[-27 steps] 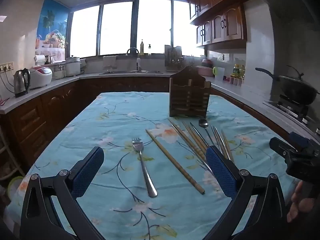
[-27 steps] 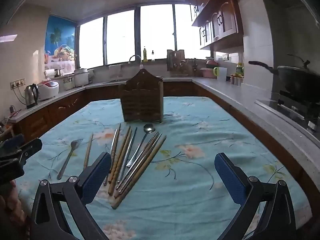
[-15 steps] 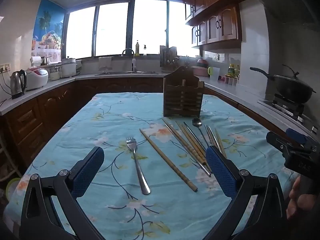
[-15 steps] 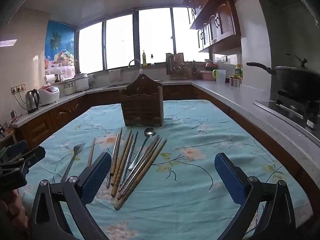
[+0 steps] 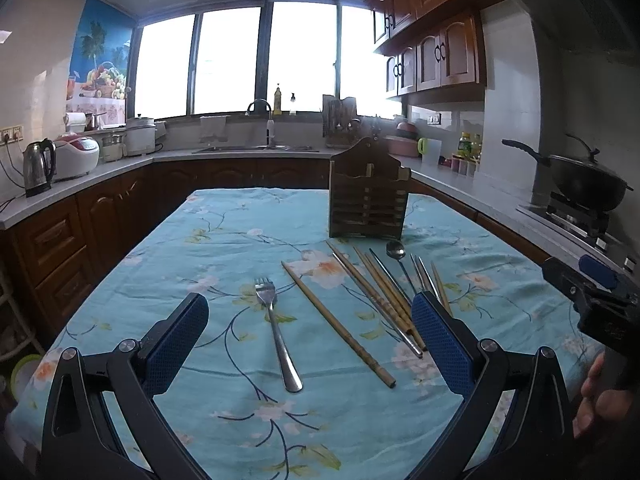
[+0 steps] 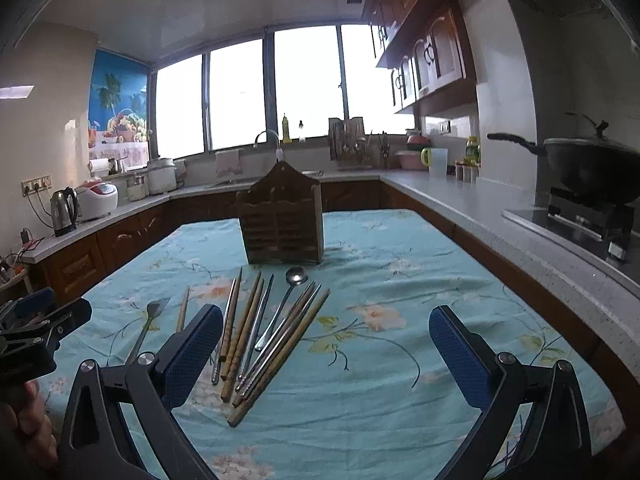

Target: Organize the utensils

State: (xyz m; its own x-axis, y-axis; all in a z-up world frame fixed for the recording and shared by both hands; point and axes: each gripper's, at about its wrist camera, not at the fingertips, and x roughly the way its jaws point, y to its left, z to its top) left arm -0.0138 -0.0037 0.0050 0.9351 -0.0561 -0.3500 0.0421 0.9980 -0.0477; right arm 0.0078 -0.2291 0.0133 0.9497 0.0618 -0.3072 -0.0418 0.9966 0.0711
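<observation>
While both the left gripper [image 5: 310,340] and right gripper [image 6: 326,354] hung wide and empty, the fork [image 5: 277,334] looked light, stiff, slick; best pinched mid-handle, off the tabletop [image 5: 224,224].

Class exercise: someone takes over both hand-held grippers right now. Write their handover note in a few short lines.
Left gripper: open, empty, above the cloth near the fork.
Right gripper: open, empty, just right of the chopsticks.
Things: fork, a lone chopstick, the chopstick bundle and a spoon all lie flat on the table, in front of the upright wooden holder.
Done: nothing picked up yet.
Left: put every utensil into the holder.
</observation>
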